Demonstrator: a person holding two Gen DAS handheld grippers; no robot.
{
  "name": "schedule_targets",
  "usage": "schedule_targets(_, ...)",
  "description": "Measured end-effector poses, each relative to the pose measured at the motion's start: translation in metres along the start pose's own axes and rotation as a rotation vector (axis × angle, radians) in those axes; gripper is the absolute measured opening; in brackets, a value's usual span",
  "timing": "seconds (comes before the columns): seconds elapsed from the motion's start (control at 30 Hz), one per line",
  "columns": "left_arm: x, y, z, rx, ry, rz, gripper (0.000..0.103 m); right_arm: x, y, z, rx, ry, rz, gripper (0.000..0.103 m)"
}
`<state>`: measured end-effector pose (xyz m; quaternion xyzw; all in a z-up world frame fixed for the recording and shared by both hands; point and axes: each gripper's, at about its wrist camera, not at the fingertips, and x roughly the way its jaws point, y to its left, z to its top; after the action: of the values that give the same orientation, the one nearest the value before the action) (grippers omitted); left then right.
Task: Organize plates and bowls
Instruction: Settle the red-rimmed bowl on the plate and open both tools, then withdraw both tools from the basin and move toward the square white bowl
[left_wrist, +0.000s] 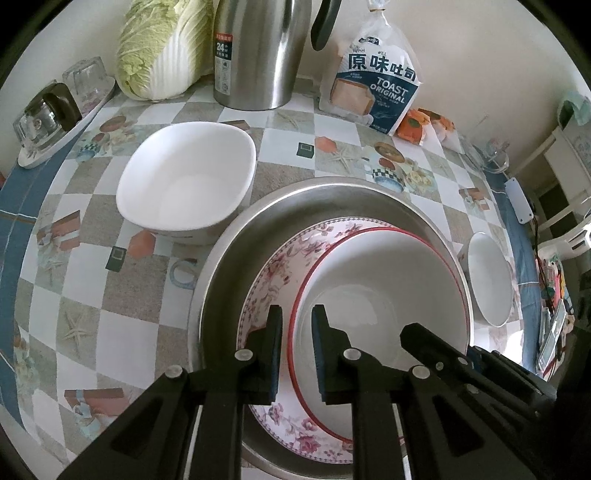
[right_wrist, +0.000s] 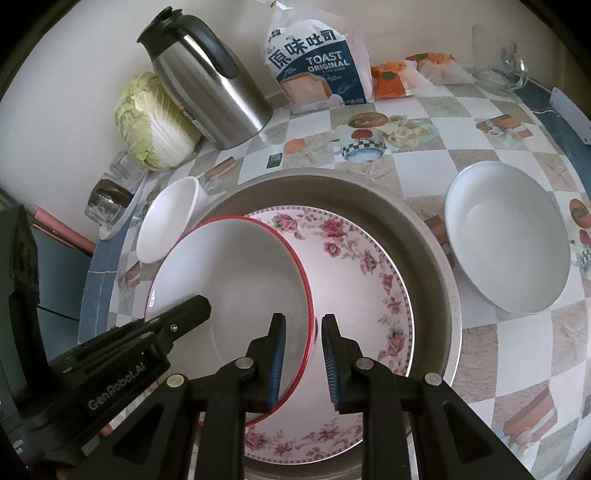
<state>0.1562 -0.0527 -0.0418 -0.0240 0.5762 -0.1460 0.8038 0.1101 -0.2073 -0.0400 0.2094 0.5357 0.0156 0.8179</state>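
Note:
A steel basin (left_wrist: 221, 258) (right_wrist: 436, 258) holds a floral plate (left_wrist: 269, 266) (right_wrist: 354, 251). A red-rimmed white bowl (left_wrist: 376, 295) (right_wrist: 229, 269) sits tilted over the plate. My left gripper (left_wrist: 297, 350) straddles the bowl's near rim, and a slim gap shows beside each pad. My right gripper (right_wrist: 303, 350) is shut on the opposite rim, one pad inside the bowl and one outside. The left gripper's fingers (right_wrist: 192, 306) also show in the right wrist view, and the right gripper's fingers (left_wrist: 417, 332) in the left wrist view. A square white bowl (left_wrist: 184, 184) (right_wrist: 166, 221) and a round white bowl (left_wrist: 487, 280) (right_wrist: 506, 236) stand beside the basin.
Along the wall stand a steel thermos (left_wrist: 258, 55) (right_wrist: 210, 85), a cabbage (left_wrist: 162, 48) (right_wrist: 155, 122) and a toast bag (left_wrist: 376, 81) (right_wrist: 317, 66). Upturned glasses rest on a tray (left_wrist: 55, 110) (right_wrist: 110, 192). Orange packets (left_wrist: 421, 125) and a glass mug (right_wrist: 498, 70) lie by the far right.

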Motion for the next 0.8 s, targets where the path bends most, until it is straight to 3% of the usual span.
schedule_targets(0.17, -0.012, -0.003, 0.001, 0.009, -0.025, -0.009, 0.018, -0.007, 0.002, 0.002, -0.011, -0.014, 0.001, 0.026)
schedule_targets(0.37, -0.028, -0.002, 0.002, -0.007, -0.065, -0.009, 0.037, -0.018, 0.006, 0.004, -0.026, -0.038, -0.002, 0.032)
schedule_targets(0.43, -0.031, 0.000, 0.002, -0.014, -0.074, -0.010, 0.048, -0.021, 0.006, 0.004, -0.025, -0.046, -0.005, 0.040)
schedule_targets(0.5, -0.035, 0.001, 0.002, -0.019, -0.083, -0.010, 0.051, -0.024, 0.006, 0.005, -0.029, -0.054, -0.012, 0.045)
schedule_targets(0.8, -0.038, 0.007, 0.001, -0.048, -0.095, 0.009, 0.055, -0.030, 0.004, 0.005, -0.034, -0.096, -0.030, 0.073)
